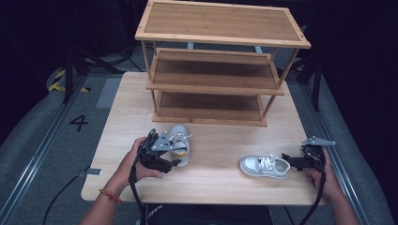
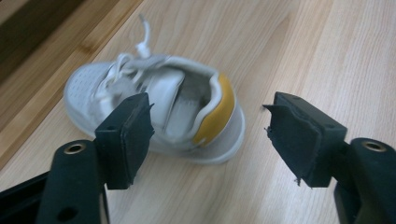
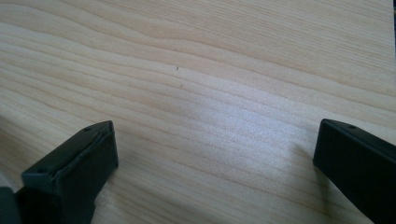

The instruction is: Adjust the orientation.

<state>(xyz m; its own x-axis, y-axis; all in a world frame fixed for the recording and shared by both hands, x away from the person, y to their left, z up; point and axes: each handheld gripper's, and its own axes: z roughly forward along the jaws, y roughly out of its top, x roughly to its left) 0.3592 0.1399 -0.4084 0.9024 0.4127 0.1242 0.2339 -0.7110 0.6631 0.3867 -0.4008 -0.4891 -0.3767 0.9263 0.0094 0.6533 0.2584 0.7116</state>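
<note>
Left tool (image 2: 208,135): jaws wide, empty, just behind the heel of the yellow-heeled shoe (image 2: 154,109). That shoe sits left of the bench's (image 1: 211,180) middle, in front of the shelf rack (image 1: 213,89); long axis runs toe toward the rack, heel toward the near edge and this tool. Left hand is the nearer one.

Right tool (image 3: 215,163): jaws wide, empty over bare wood, just beside the white shoe (image 1: 264,166) near the right edge. That shoe lies crosswise, heel toward the tool.
</note>
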